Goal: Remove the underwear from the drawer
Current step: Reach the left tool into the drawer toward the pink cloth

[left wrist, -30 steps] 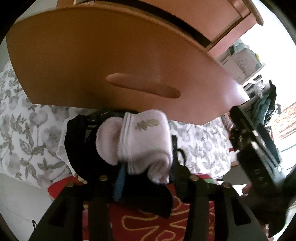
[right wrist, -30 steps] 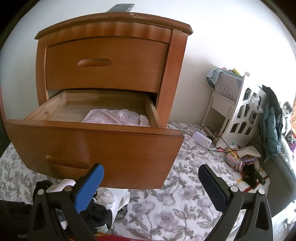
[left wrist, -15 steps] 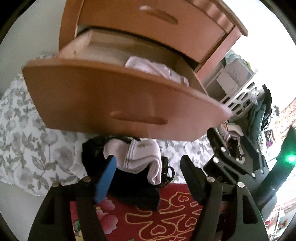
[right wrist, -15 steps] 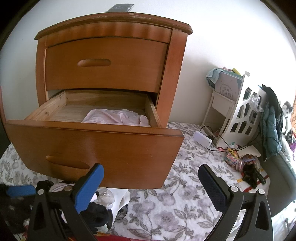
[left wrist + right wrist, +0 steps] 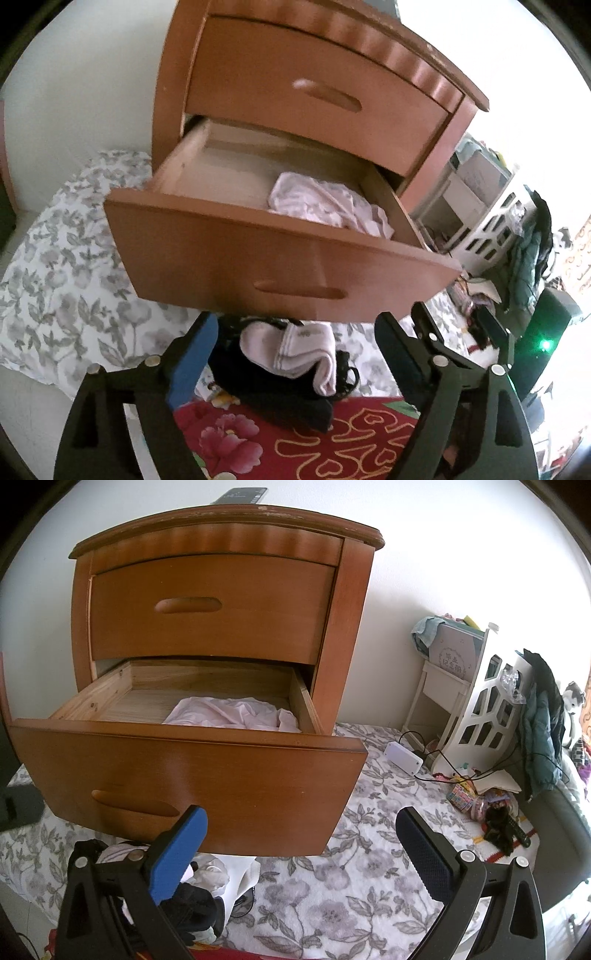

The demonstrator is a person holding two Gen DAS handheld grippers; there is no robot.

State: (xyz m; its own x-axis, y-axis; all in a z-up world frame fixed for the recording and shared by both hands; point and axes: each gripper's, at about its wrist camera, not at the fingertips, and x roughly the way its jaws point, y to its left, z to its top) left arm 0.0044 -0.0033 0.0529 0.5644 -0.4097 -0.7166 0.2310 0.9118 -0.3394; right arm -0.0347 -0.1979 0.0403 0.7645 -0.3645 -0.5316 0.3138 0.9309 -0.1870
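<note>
Lower drawer [image 5: 192,771] open, pale underwear [image 5: 325,206] inside.
Left claw [image 5: 295,365] opening, empty, above dropped sock [image 5: 295,350]; right claw [image 5: 301,853] wide, empty.

A garment [image 5: 236,714] was bunched in the open lower drawer [image 5: 192,771] (toward its right side). A pile of clothes [image 5: 291,365] was heaped on the floor below the drawer front.

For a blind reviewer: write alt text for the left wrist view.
A pale pink garment lies in the open lower drawer of a wooden nightstand. Below, the left gripper is opening, nothing between its fingers, above a pile of clothes.
</note>
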